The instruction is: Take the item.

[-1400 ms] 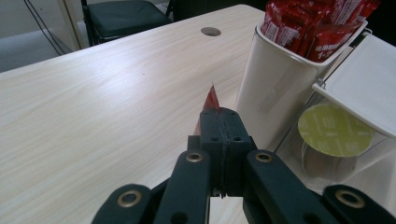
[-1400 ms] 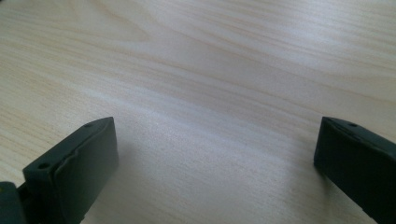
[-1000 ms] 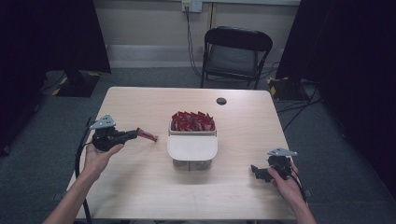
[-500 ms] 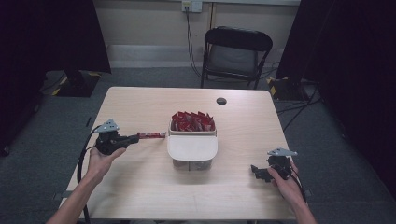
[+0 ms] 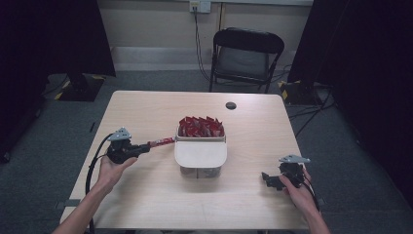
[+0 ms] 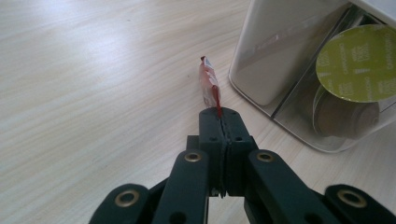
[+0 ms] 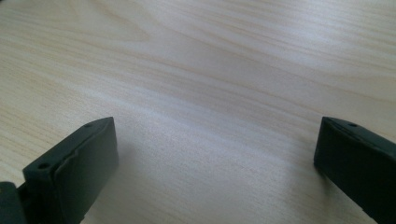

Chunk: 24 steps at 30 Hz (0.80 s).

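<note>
My left gripper (image 5: 146, 146) (image 6: 219, 114) is shut on one end of a thin red packet (image 5: 161, 142) (image 6: 208, 83), which sticks out toward the clear container (image 5: 200, 151) (image 6: 299, 93) in the middle of the table. The packet's free end hangs just left of the container's wall, low over the tabletop. The container's back section holds several red packets (image 5: 200, 126); a white lid (image 5: 200, 153) covers its front section, where a green-topped capsule (image 6: 357, 63) shows through the wall. My right gripper (image 5: 267, 178) (image 7: 210, 158) rests open at the near right of the table with bare wood between its jaws.
A small dark round disc (image 5: 231, 105) lies at the far side of the light wooden table (image 5: 146, 112). A black folding chair (image 5: 246, 58) stands behind the table. Cables trail from both grippers over the table's near edges.
My left gripper has moved down and toward the container with the red packet, bringing its free end close to the container's left wall. The right gripper has stayed in place.
</note>
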{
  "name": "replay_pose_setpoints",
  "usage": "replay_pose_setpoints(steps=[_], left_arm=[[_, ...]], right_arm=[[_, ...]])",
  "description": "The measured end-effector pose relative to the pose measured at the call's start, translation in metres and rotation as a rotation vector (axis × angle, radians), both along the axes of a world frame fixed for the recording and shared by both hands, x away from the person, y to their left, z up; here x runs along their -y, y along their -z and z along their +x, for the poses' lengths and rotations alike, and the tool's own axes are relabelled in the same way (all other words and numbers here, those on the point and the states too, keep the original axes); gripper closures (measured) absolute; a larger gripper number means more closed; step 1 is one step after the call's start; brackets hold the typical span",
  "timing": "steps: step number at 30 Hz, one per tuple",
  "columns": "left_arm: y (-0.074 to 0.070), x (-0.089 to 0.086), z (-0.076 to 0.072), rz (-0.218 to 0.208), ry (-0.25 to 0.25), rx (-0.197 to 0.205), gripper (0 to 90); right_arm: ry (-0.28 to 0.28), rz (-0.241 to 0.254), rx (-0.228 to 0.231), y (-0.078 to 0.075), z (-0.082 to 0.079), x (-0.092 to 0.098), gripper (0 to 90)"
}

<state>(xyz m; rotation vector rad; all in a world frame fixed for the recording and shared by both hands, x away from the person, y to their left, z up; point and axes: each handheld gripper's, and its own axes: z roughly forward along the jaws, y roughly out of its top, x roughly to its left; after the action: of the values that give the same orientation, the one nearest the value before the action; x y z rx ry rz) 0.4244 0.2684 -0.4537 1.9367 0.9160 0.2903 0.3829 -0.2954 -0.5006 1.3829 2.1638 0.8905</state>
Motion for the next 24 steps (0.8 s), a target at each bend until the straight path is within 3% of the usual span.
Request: replay_pose_setpoints(steps=[4, 11, 15, 19, 24], left_arm=[[0.0044, 0.0024, 0.0033, 0.031, -0.016, -0.009, 87.7], [0.008, 0.0023, 0.0059, 0.039, -0.013, -0.025, 81.7], [0.0076, 0.0023, 0.0061, 0.033, -0.027, -0.016, 70.5], [0.0063, 0.0012, 0.0059, 0.017, -0.034, -0.01, 67.1], [0.001, -0.0001, 0.0031, 0.009, -0.053, -0.005, 55.6]], right_arm=[[0.0, 0.0, 0.0, 0.0, 0.0, 0.0, 0.0], [-0.001, -0.001, 0.0, 0.0, 0.0001, 0.0001, 0.0], [-0.001, 0.0, 0.0, 0.0, 0.0001, 0.0001, 0.0], [-0.001, 0.0, 0.0, 0.0, 0.0001, 0.0001, 0.0], [-0.001, 0.0, 0.0, 0.0, 0.0001, 0.0001, 0.0]])
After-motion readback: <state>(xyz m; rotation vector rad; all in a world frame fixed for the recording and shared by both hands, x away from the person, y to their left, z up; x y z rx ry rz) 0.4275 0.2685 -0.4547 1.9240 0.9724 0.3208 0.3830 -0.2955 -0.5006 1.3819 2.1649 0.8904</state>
